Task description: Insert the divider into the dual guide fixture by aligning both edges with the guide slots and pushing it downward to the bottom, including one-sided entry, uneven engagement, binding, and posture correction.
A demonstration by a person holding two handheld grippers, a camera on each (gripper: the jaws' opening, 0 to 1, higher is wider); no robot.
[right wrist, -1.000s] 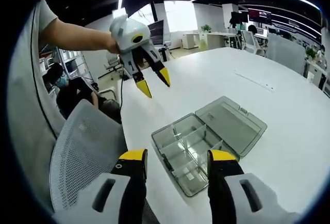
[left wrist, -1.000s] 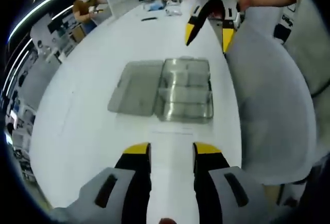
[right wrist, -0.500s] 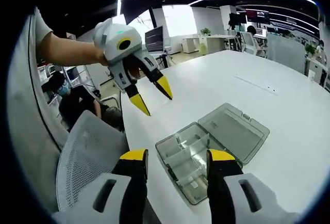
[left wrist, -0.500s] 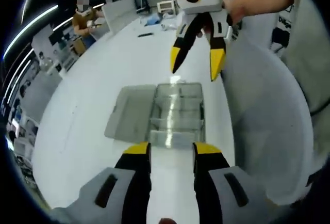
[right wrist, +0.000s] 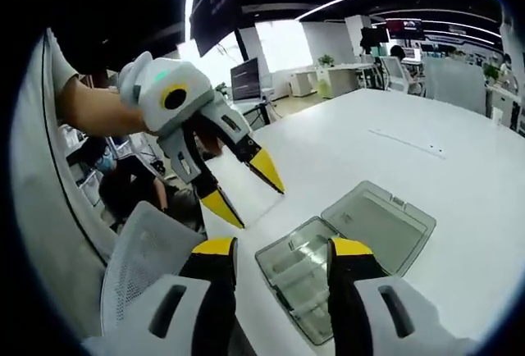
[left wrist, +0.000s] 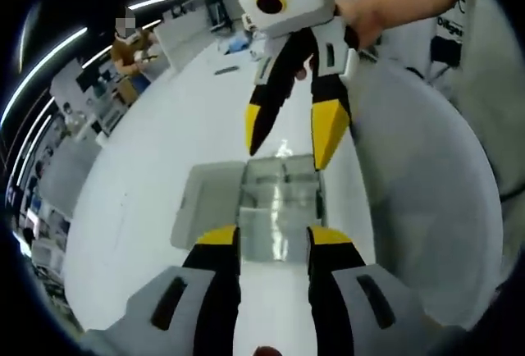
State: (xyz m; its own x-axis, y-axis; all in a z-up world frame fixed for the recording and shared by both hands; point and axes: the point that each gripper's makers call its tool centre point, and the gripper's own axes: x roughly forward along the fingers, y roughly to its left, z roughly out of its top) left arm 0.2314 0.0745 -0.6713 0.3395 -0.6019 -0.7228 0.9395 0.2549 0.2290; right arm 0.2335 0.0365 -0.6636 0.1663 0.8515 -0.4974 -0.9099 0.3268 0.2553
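Note:
A clear plastic compartment box (left wrist: 277, 208) lies on the white table (left wrist: 156, 143) with its lid (left wrist: 207, 200) folded open beside it. Thin clear dividers stand inside it; which one is loose I cannot tell. My left gripper (left wrist: 273, 241) is open and empty, its yellow tips just above the box's near edge. My right gripper (left wrist: 291, 136) hangs open over the box's far side, tips pointing down. In the right gripper view the box (right wrist: 297, 267) sits between my right gripper's (right wrist: 281, 251) open jaws, and the left gripper (right wrist: 246, 190) hovers open at its left.
A grey mesh chair (left wrist: 426, 184) stands against the table's right edge, also seen as the chair back (right wrist: 148, 262). A person (left wrist: 131, 40) sits far back at another desk. Small items (left wrist: 234, 44) lie on the far end of the table. Bare tabletop (right wrist: 459, 175) stretches beyond the lid.
Both grippers have closed in on each other and on the box. The right gripper has dropped lower over it. Both stay open, and the box has not moved.

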